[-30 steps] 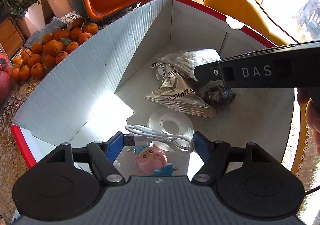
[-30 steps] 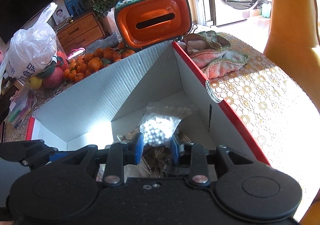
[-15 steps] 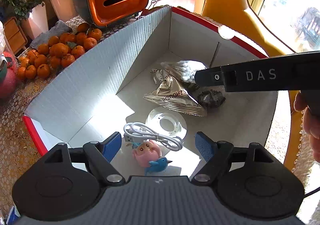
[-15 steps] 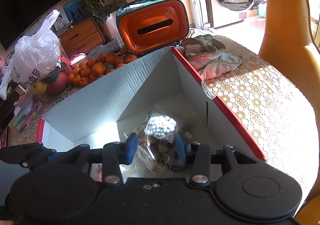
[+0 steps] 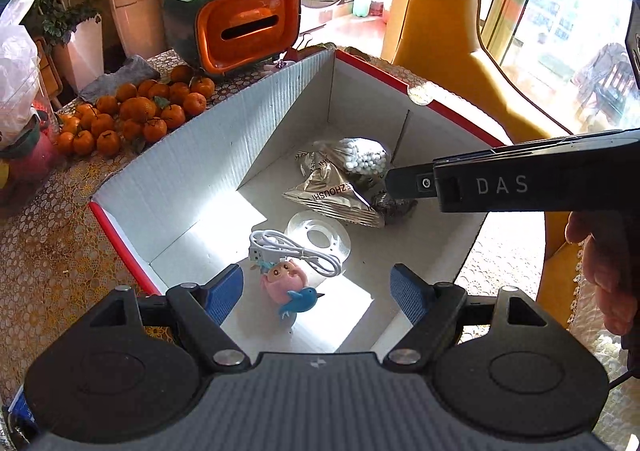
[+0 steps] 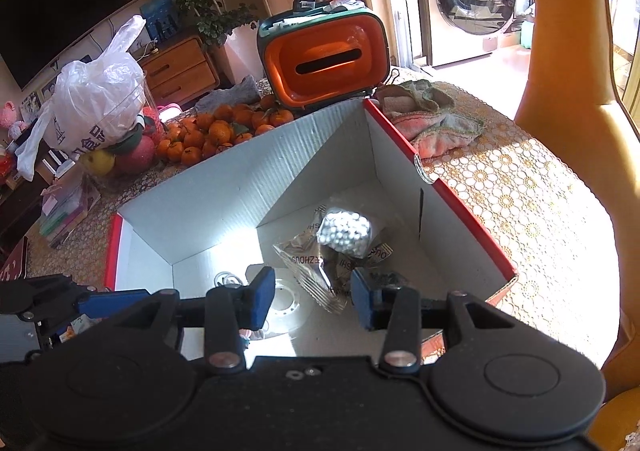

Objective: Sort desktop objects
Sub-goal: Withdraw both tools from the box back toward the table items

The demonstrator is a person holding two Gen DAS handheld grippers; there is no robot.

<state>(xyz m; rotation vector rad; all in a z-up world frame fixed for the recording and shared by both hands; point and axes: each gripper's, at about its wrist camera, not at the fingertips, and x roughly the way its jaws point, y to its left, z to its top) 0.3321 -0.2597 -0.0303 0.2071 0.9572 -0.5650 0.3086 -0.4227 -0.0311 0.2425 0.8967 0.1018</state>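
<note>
A white cardboard box with a red rim (image 5: pixel 224 171) (image 6: pixel 224 211) sits on the lace-covered table. Inside lie a bag of cotton swabs (image 5: pixel 360 155) (image 6: pixel 346 231), silver snack packets (image 5: pixel 332 199) (image 6: pixel 308 259), a clear tape roll (image 5: pixel 318 237) (image 6: pixel 286 305), a coiled white USB cable (image 5: pixel 292 247) and a pink and blue toy (image 5: pixel 288 283). My left gripper (image 5: pixel 316 291) hangs open above the toy, holding nothing. My right gripper (image 6: pixel 314 297) is open above the snack packets and tape, also holding nothing; its side (image 5: pixel 520 181) crosses the left wrist view.
Behind the box stand an orange and green tissue holder (image 5: pixel 240 29) (image 6: pixel 326 59), a pile of tangerines (image 5: pixel 136 115) (image 6: pixel 216 131) and a white plastic bag (image 6: pixel 96 103). A crumpled cloth (image 6: pixel 432 119) lies at the back right. A yellow chair (image 6: pixel 576 51) flanks the table.
Both grippers have risen and pulled back from the box. The right gripper let go of the cotton swab bag, which now lies in the box, and its jaws opened wider.
</note>
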